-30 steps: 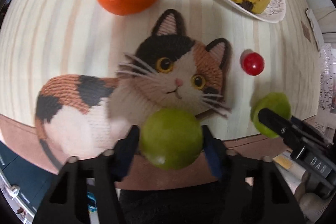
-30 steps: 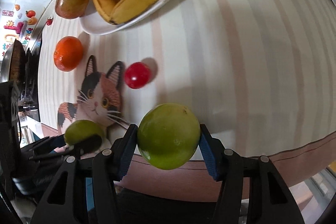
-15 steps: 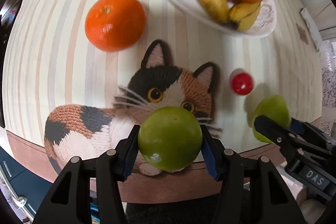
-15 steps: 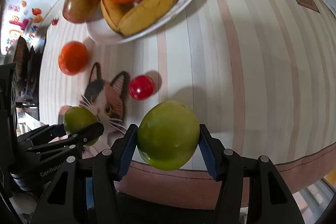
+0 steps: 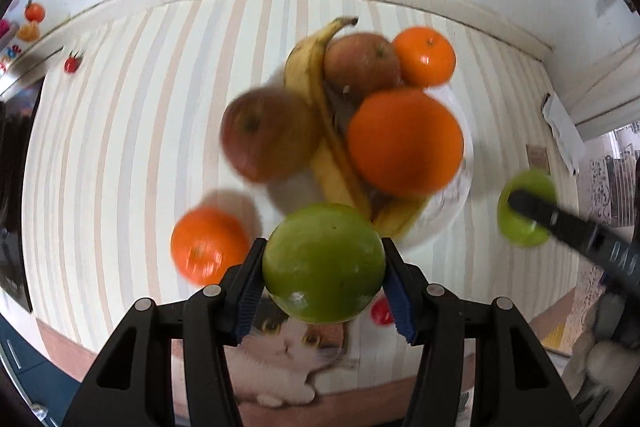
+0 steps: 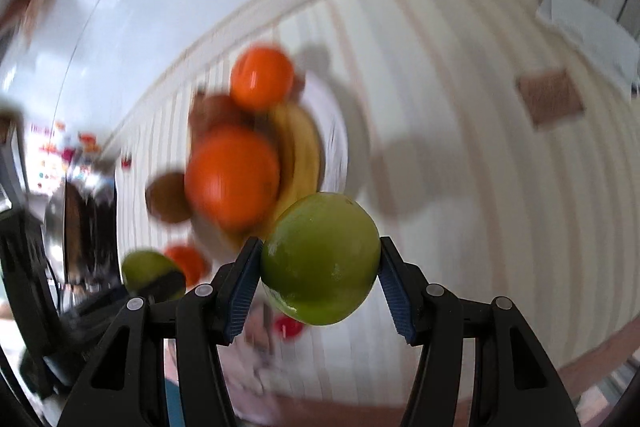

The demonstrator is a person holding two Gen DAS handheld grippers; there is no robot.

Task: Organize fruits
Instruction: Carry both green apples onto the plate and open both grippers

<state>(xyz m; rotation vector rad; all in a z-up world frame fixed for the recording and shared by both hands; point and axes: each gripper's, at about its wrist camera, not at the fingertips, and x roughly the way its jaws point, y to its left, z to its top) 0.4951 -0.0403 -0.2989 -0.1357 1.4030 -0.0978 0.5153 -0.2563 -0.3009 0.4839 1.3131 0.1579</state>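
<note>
My left gripper (image 5: 323,285) is shut on a green fruit (image 5: 323,263), held in the air just in front of the white plate (image 5: 448,215). The plate carries a banana (image 5: 316,107), two brownish apples (image 5: 268,133), a large orange (image 5: 404,143) and a smaller orange (image 5: 425,55). My right gripper (image 6: 320,277) is shut on a second green fruit (image 6: 320,257), also seen at the right of the left wrist view as the same green fruit (image 5: 526,207). The plate's fruit pile (image 6: 236,171) lies ahead and left of it, blurred.
A loose orange (image 5: 208,245) lies on the striped tablecloth (image 5: 120,147) left of the plate. A small red fruit (image 5: 380,311) and the cat-shaped mat (image 5: 288,351) sit near the front edge. A wall runs behind the table; a paper (image 6: 588,27) lies at the far right.
Both grippers have risen and moved forward toward the plate with their green fruits. The plate's pile now fills the middle of both views; the cat mat has slid to the bottom.
</note>
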